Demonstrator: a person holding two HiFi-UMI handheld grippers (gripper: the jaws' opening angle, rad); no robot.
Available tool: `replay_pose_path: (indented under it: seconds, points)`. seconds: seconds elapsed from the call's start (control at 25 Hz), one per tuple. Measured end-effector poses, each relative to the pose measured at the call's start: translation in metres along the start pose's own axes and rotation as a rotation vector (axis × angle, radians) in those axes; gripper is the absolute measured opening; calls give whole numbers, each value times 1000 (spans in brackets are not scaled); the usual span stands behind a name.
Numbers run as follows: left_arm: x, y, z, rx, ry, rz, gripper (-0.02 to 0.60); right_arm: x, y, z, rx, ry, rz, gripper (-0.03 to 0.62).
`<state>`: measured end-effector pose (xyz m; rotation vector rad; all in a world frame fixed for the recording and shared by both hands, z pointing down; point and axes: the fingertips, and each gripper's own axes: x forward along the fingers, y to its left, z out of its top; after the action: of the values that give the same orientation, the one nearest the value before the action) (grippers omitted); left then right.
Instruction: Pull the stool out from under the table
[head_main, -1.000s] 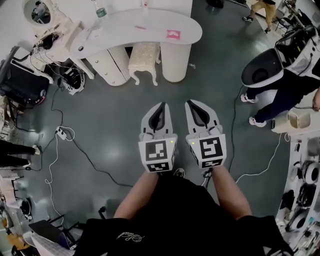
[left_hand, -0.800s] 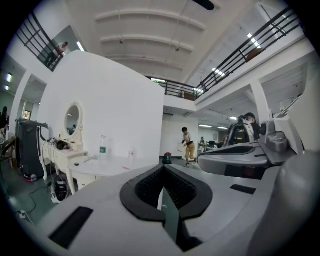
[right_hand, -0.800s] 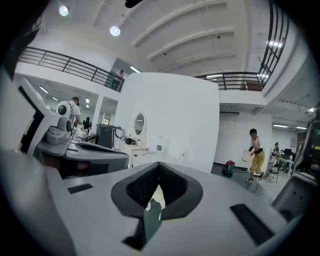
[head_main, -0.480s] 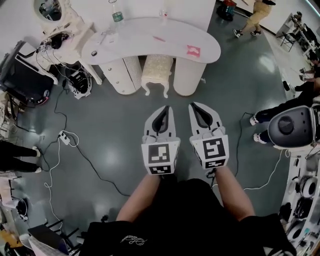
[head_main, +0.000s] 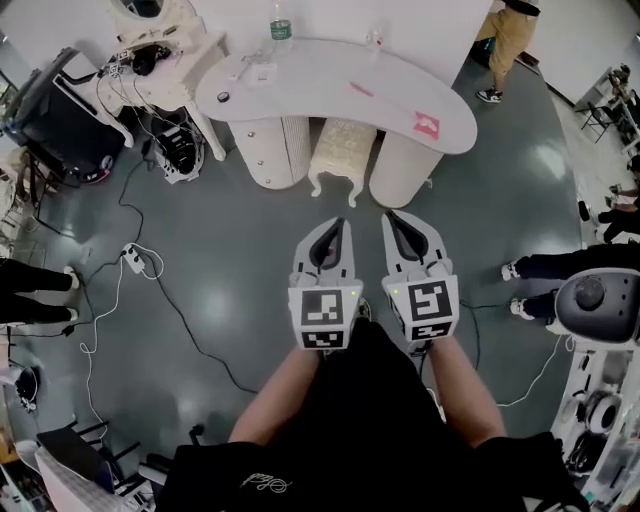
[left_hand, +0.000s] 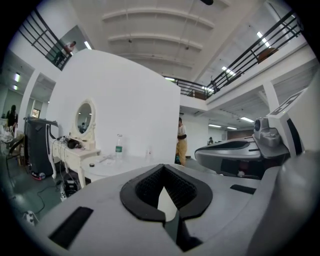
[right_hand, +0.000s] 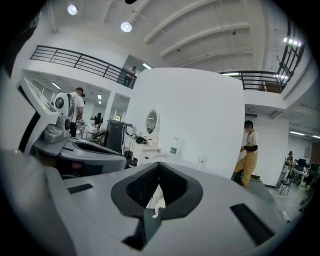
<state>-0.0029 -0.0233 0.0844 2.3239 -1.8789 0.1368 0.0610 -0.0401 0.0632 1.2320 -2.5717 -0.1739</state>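
Observation:
A cream stool with carved legs stands tucked between the two ribbed pedestals of the white curved table. Both grippers are held side by side above the grey floor, pointing at the stool and well short of it. The left gripper is shut with nothing in it, and so is the right gripper. In the right gripper view, a pale stool leg shows through the loop of the closed right gripper. The left gripper looks over the table top.
A water bottle stands on the table. A white vanity and a black cabinet are at the left. Cables and a power strip lie on the floor. A white-domed robot and a person's legs are at the right.
The table and stool have come nearer and slid down and to the right in the head view. Both grippers stay shut, side by side.

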Motion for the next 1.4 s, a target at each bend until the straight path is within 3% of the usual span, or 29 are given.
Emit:
replay_pose_path:
  seconds: [0.4, 0.8, 1.16, 1.4]
  points:
    - [31, 39, -1, 6, 19, 44, 6, 55, -4, 9, 10, -26, 38, 6]
    - [136, 81, 6, 98, 63, 43, 6, 143, -67, -6, 48, -13, 20, 6]
    - [221, 79, -23, 96, 211, 17, 6, 197, -138, -73, 150, 119, -37, 6]
    - [249, 94, -51, 87, 270, -1, 6, 225, -152, -103, 207, 149, -50, 6]
